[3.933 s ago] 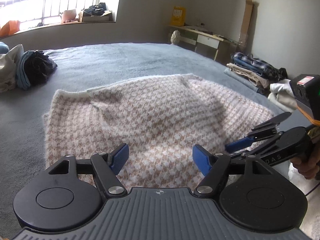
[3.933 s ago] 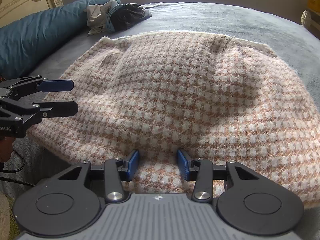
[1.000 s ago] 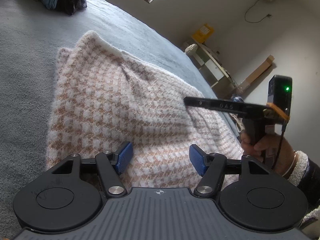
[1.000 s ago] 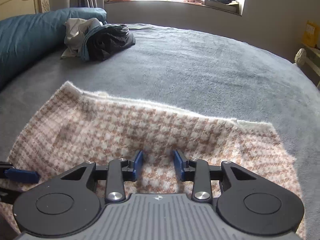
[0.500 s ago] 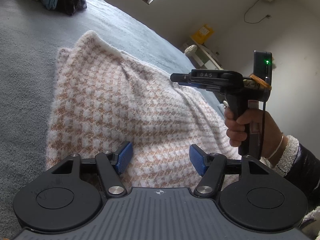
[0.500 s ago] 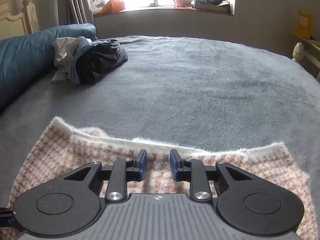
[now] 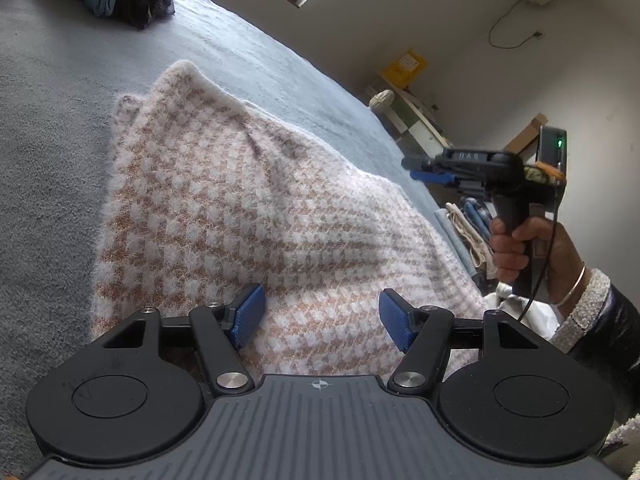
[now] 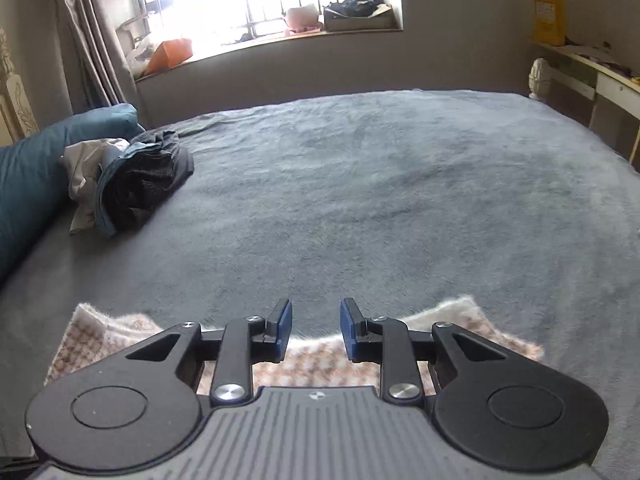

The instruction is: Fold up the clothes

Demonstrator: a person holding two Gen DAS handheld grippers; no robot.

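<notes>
A pink-and-tan houndstooth knit garment (image 7: pixel 240 208) lies folded flat on the grey bed cover (image 7: pixel 48 160). My left gripper (image 7: pixel 320 314) hovers low over its near edge, open, with nothing between the blue pads. My right gripper (image 8: pixel 315 324) is held in the air above the garment's far edge (image 8: pixel 320 364), its jaws a narrow gap apart and empty. In the left wrist view the right gripper (image 7: pixel 412 169) sits at the right, level, gripped by a hand (image 7: pixel 516 252) clear of the cloth.
A pile of dark and light clothes (image 8: pixel 132 184) rests against a teal pillow (image 8: pixel 32 168) at the far left of the bed. Folded clothes (image 7: pixel 468 224) are stacked beside the bed's right side. A white desk (image 8: pixel 592 72) stands by the wall.
My right gripper lifted off the garment and drew back to the right, with its jaws a little narrower. My left gripper has not moved.
</notes>
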